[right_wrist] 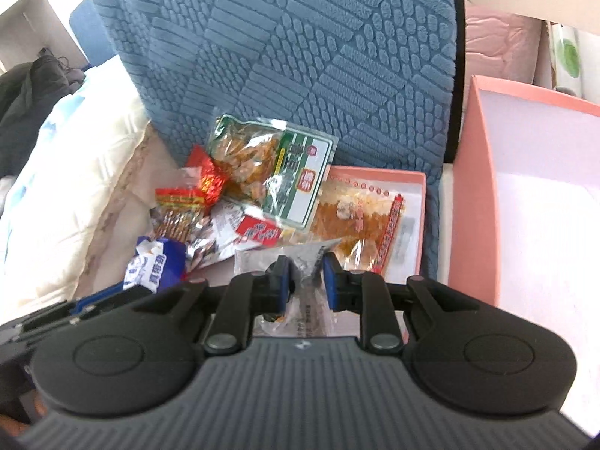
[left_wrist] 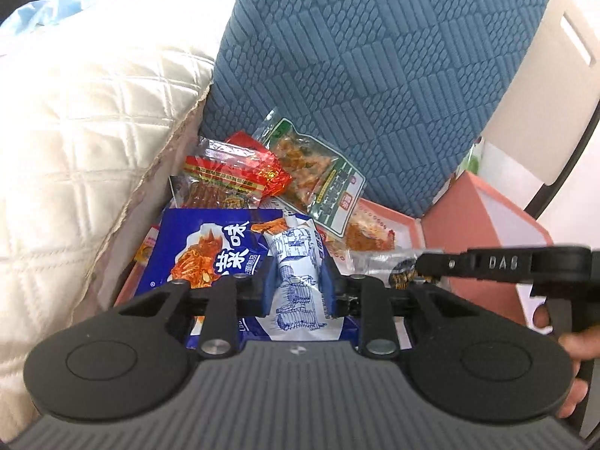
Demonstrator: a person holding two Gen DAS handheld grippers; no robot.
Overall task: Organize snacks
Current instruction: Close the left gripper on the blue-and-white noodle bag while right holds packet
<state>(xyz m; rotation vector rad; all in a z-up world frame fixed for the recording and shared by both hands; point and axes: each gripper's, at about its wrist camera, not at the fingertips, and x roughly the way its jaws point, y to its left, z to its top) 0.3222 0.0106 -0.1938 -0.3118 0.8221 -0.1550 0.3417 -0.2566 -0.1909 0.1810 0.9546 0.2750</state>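
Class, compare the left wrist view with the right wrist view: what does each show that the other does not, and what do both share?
Only the left wrist view shows the left tongs shut on a white-and-blue packet, and a large blue snack bag.

Only the right wrist view shows the right tongs shut on a clear silvery packet, and the open interior of a big pink box.

Both show the green-labelled snack bag leaning against the blue cushion.
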